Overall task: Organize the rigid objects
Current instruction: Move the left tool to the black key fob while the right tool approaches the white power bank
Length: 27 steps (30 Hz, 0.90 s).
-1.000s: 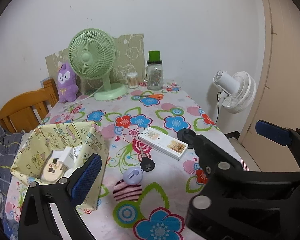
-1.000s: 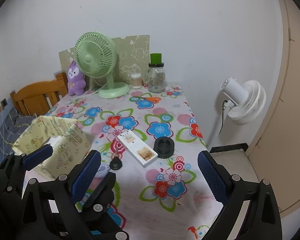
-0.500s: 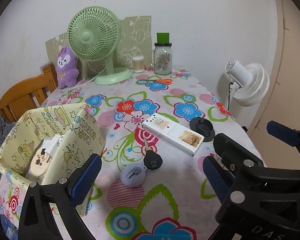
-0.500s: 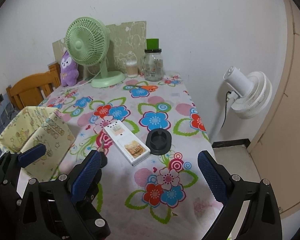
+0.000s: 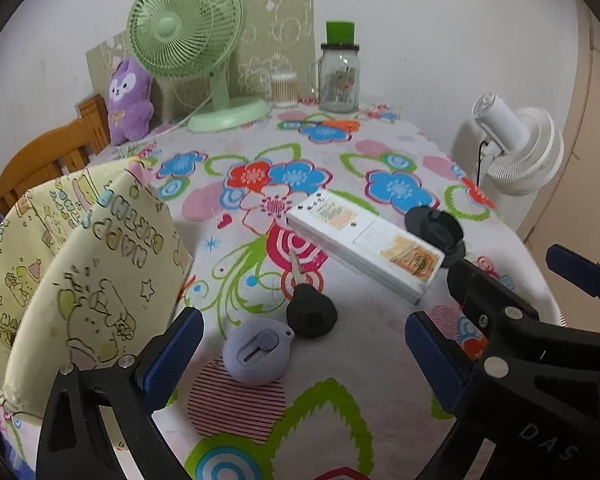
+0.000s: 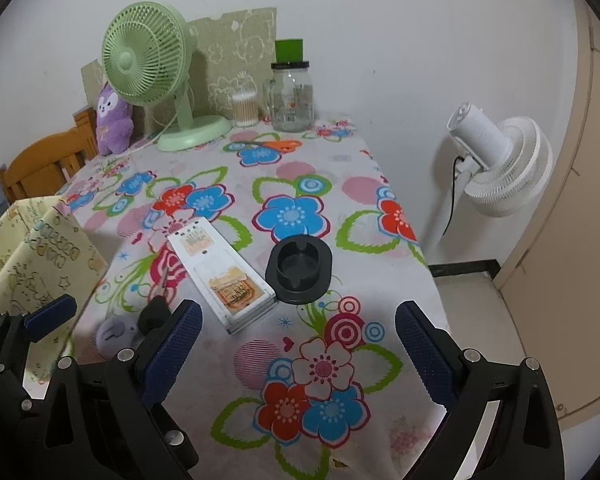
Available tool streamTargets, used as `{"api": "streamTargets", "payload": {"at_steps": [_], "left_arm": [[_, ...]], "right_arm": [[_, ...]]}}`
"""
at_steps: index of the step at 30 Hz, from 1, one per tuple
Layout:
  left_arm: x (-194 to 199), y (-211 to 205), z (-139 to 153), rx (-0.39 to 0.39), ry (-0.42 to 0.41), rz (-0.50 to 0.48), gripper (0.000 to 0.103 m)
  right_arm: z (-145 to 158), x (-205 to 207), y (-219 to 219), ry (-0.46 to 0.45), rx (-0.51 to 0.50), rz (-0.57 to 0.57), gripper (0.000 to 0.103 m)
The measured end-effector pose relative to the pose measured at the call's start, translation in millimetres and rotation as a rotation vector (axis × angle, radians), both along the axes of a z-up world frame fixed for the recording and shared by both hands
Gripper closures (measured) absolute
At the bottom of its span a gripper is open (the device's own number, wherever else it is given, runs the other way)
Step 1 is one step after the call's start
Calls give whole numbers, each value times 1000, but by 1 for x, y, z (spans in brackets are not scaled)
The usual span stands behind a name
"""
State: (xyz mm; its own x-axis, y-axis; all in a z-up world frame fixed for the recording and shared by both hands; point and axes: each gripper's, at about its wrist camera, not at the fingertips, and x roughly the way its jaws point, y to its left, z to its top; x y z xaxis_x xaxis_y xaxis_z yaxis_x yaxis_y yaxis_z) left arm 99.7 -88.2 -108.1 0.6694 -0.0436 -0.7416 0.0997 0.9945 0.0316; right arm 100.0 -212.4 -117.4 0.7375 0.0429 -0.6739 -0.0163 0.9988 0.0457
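On the floral tablecloth lie a lilac oval gadget (image 5: 257, 356), a black-headed key (image 5: 309, 308), a white rectangular box (image 5: 365, 245) and a black ashtray (image 5: 436, 228). My left gripper (image 5: 300, 354) is open and empty, its fingertips on either side of the lilac gadget, just above the table. My right gripper (image 6: 298, 348) is open and empty, low over the table's front, short of the ashtray (image 6: 299, 269) and the white box (image 6: 220, 274). The key (image 6: 152, 312) and lilac gadget (image 6: 114, 334) show left of it.
A yellow patterned fabric bin (image 5: 76, 264) stands at the left. At the back are a green fan (image 5: 188, 36), a purple plush (image 5: 128, 98), a glass jar (image 5: 339, 76) and a cotton-swab pot (image 5: 284, 87). A white fan (image 6: 496, 160) stands on the floor beside the table's right edge.
Both grippers have moved forward and down toward the table. The left one has closed in on the lilac gadget and key; the bin's inside is no longer visible. Nothing was grasped.
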Motion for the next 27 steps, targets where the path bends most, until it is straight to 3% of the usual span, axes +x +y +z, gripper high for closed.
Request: {"api": "streamTargets", "payload": {"at_steps": [8, 15, 20, 22, 27], "left_arm": [[5, 2, -9, 33, 19, 19, 7], [22, 4, -21, 30, 67, 37, 20], [23, 3, -19, 4, 66, 23, 38], [20, -1, -18, 4, 59, 0, 53], [14, -7, -18, 20, 40, -29, 67]], "right_arm": [[-17, 12, 0, 27, 41, 7, 4], [-25, 22, 0, 64, 68, 27, 4], [-20, 26, 5, 44, 34, 49, 4], [-18, 29, 12, 35, -3, 81, 4], [-17, 36, 26, 34, -49, 149, 6]]}}
